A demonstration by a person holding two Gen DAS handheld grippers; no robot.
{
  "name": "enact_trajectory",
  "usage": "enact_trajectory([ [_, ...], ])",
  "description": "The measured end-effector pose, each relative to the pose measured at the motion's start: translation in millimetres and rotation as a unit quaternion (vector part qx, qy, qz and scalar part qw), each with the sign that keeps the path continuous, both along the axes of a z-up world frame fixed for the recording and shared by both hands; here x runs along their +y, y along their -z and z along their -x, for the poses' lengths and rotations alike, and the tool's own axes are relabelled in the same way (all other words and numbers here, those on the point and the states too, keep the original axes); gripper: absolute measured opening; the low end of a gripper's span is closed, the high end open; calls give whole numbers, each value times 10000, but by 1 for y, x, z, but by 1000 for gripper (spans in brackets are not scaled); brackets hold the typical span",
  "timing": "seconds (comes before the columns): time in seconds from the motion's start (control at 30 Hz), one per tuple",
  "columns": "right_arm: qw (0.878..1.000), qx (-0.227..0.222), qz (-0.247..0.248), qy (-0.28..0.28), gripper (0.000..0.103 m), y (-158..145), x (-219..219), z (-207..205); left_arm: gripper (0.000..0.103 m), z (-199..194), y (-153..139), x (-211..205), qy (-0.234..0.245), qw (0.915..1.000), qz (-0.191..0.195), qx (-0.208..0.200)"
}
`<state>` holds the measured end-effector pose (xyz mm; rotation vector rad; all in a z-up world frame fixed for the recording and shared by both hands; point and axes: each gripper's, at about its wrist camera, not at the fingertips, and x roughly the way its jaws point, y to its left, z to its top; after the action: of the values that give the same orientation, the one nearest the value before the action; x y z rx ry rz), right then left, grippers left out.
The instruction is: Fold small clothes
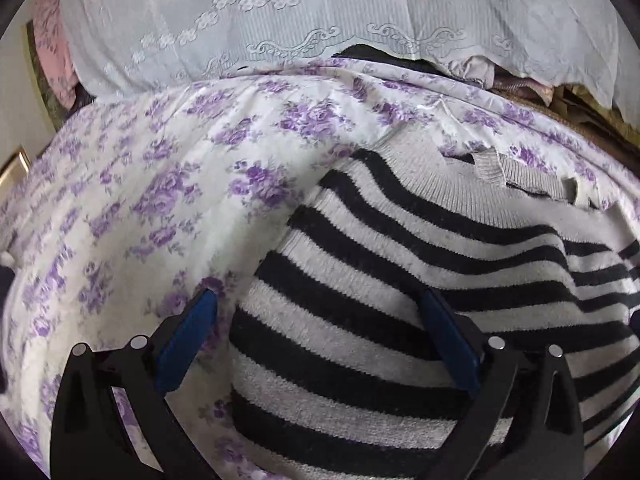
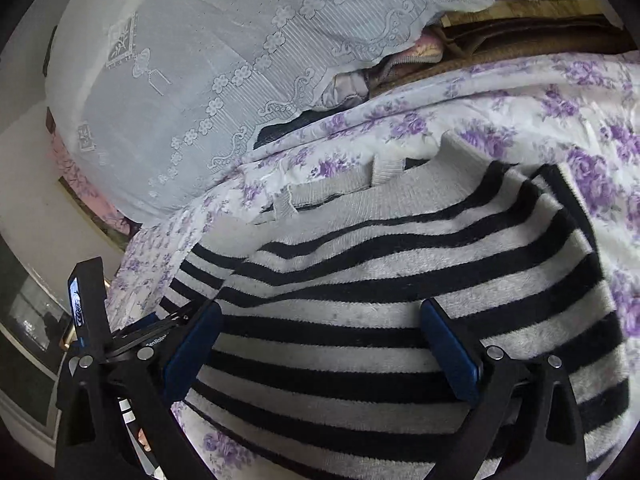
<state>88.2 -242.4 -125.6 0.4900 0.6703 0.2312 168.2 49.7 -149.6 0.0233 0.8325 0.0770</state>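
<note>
My left gripper (image 1: 320, 300) hangs over a striped garment (image 1: 420, 280), its blue-padded fingers (image 1: 188, 344) spread wide and holding nothing. The black-and-white knit lies flat on a purple-flowered bedsheet (image 1: 160, 184), filling the lower right of the left wrist view from about 3 o'clock round to 6 o'clock. One finger sits over bare sheet at 7 o'clock, just outside the garment's left edge; the other sits over the stripes at 5 o'clock. The grey ribbed waistband (image 1: 472, 184), with a small belt loop standing up from it, runs along the garment's far edge toward 1 o'clock.

My right gripper (image 2: 320, 308) is also spread apart and empty, both fingers (image 2: 452, 352) over the striped cloth, with the garment (image 2: 400, 280) spanning the view from 3 o'clock to 7 o'clock. Its waistband (image 2: 360, 188) lies at the centre, toward 12 o'clock. At 8 o'clock in this view I can see part of the left gripper's black frame (image 2: 86, 308).

A white lace cloth (image 1: 280, 20) drapes over piled items beyond the sheet, across 10 to 2 o'clock.
</note>
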Motion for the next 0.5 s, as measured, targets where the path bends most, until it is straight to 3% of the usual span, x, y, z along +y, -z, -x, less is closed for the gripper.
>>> enact_trajectory([
  [0.27,9976,-295,364,515,99,-14,-11,19,99,13,-13,3,-65,9994,-1,-330],
  [0.43,9956,193,525,746,99,5,-24,7,99,10,-12,5,-73,9996,29,-268],
  [0.5,9944,191,763,701,100,8,-20,6,99,9,-10,5,-83,9997,-1,-209],
])
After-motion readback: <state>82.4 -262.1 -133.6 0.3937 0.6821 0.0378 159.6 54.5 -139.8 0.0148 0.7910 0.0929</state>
